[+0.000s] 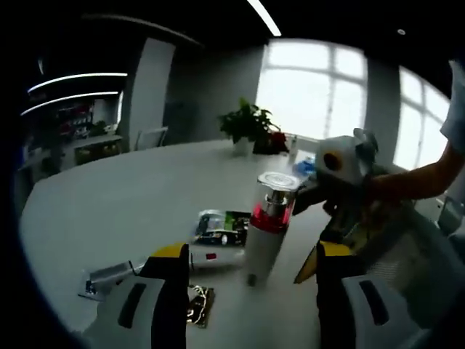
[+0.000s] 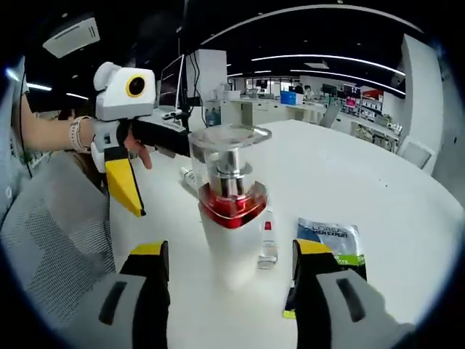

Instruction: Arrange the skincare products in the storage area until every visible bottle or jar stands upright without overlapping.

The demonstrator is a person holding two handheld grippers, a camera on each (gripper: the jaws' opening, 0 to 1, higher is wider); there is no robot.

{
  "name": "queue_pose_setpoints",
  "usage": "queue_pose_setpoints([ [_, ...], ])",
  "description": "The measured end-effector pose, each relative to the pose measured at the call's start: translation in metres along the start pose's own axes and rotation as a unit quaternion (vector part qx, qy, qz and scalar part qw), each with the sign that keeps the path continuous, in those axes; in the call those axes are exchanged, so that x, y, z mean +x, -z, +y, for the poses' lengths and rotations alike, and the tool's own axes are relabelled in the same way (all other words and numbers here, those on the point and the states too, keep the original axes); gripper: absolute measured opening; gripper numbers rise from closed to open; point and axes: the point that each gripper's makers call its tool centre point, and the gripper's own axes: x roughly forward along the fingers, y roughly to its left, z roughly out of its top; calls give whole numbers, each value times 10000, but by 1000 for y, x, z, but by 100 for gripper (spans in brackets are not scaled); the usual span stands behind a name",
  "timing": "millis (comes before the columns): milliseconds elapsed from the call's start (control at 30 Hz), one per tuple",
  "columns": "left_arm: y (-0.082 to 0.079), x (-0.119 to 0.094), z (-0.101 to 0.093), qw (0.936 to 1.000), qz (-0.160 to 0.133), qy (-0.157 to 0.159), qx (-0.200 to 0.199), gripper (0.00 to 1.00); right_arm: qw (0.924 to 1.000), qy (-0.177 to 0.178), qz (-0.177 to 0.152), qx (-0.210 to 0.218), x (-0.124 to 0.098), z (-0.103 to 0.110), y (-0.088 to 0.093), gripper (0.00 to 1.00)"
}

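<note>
A white pump bottle [image 1: 267,231] with a red band and a clear cap stands on the white table [image 1: 131,196], leaning a little. My left gripper [image 1: 248,251] is open, and the bottle rises just beyond its yellow-tipped jaws. In the right gripper view the same bottle [image 2: 231,218] stands close up between the jaws of my right gripper [image 2: 231,251], which is open with a gap on each side. The right gripper [image 1: 306,229] reaches in from the right beside the bottle. The left gripper [image 2: 163,178] hangs at the upper left, held by a hand.
A green and black sachet [image 1: 220,225], a small white tube [image 1: 211,256], a silver item [image 1: 109,276] and a dark sachet [image 1: 197,305] lie flat near the bottle. A blue and green sachet [image 2: 330,236] and a small vial [image 2: 269,247] lie behind it. A potted plant [image 1: 247,123] stands far back. Grey mesh [image 2: 51,240] borders the table.
</note>
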Motion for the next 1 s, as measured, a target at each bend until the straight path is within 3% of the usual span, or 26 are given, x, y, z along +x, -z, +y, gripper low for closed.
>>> queue_pose_setpoints([
  [167, 5, -14, 1, 9994, 140, -194, 247, 75, 9999, 34, -37, 136, -8, 6, -5, 83],
  [233, 8, -20, -2, 9993, 255, -129, 254, 72, 9999, 65, -30, 142, -11, 9, -7, 86],
  [500, 14, -39, -8, 9977, 518, -227, 361, 86, 9994, 208, -43, 284, -22, 13, -15, 100],
  [700, 7, -51, -10, 9974, 443, -318, 474, 97, 9988, 417, -71, 247, -31, 13, -20, 100],
  [1000, 0, -65, -7, 9958, 346, -595, 608, 97, 9976, 613, -78, 300, -44, 18, -25, 100],
])
